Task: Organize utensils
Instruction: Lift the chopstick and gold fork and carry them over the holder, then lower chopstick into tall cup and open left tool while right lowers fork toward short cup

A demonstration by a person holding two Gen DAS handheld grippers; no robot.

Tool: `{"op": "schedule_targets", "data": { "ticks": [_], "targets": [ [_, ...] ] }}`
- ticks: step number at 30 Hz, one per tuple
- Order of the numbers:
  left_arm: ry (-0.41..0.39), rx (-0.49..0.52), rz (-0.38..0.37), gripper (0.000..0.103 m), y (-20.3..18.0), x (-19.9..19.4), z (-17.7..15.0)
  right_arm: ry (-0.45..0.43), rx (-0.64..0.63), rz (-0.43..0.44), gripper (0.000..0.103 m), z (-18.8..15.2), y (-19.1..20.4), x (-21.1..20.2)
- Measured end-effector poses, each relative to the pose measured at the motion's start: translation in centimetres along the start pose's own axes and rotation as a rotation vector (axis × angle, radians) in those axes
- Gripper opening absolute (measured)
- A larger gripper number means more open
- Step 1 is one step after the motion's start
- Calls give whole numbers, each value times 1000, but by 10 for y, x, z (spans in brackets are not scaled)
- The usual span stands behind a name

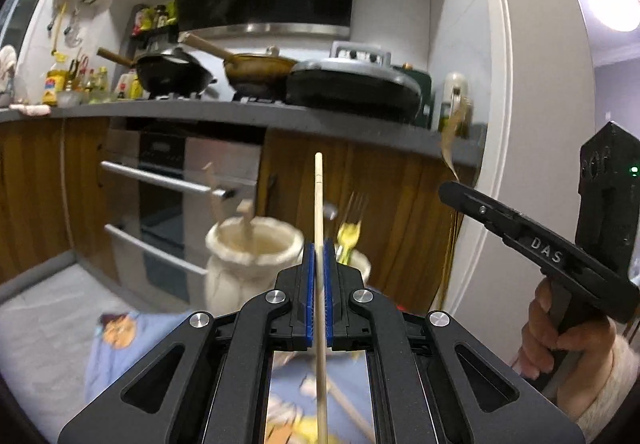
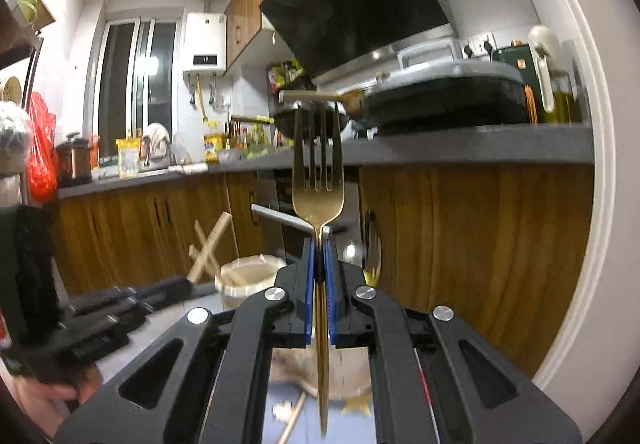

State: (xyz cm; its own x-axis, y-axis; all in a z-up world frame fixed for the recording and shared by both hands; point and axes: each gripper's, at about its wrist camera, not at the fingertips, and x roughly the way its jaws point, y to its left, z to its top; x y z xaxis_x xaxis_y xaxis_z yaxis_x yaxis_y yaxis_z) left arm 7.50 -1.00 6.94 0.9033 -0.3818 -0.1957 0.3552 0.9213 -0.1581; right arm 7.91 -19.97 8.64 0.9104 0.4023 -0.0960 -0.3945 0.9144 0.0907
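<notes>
In the left wrist view, a pale wooden chopstick [image 1: 318, 211] is clamped upright between the blue-padded left gripper [image 1: 319, 264], near a cream ceramic holder [image 1: 252, 260]. In the right wrist view, a gold metal fork [image 2: 318, 179] is pinched, tines up, by the right gripper [image 2: 319, 264].

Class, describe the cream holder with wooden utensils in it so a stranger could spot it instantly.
Start at the grey kitchen counter carrying the pans, then drop to the oven beneath it. In front stands a cream holder with a rolled rim. Only it holds wooden utensils; its partly hidden neighbour holds a fork.
</notes>
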Motion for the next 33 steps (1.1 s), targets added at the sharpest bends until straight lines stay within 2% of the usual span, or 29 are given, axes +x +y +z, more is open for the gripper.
{"op": "schedule_targets", "data": {
  "ticks": [5,12,24,33],
  "targets": [
    [-91,-35,-11,5,4,31,22,-61,34,29,5,21,-3,19],
    [-154,-32,2,5,6,60,37,-72,55,38,5,29,-12,55],
    [-189,-27,85,5,32,88,57,-39,58,54,5,27,-18,93],
    [-212,74,168,5,26,102,59,15,55,63,5,16,-19,106]
  ]
}}
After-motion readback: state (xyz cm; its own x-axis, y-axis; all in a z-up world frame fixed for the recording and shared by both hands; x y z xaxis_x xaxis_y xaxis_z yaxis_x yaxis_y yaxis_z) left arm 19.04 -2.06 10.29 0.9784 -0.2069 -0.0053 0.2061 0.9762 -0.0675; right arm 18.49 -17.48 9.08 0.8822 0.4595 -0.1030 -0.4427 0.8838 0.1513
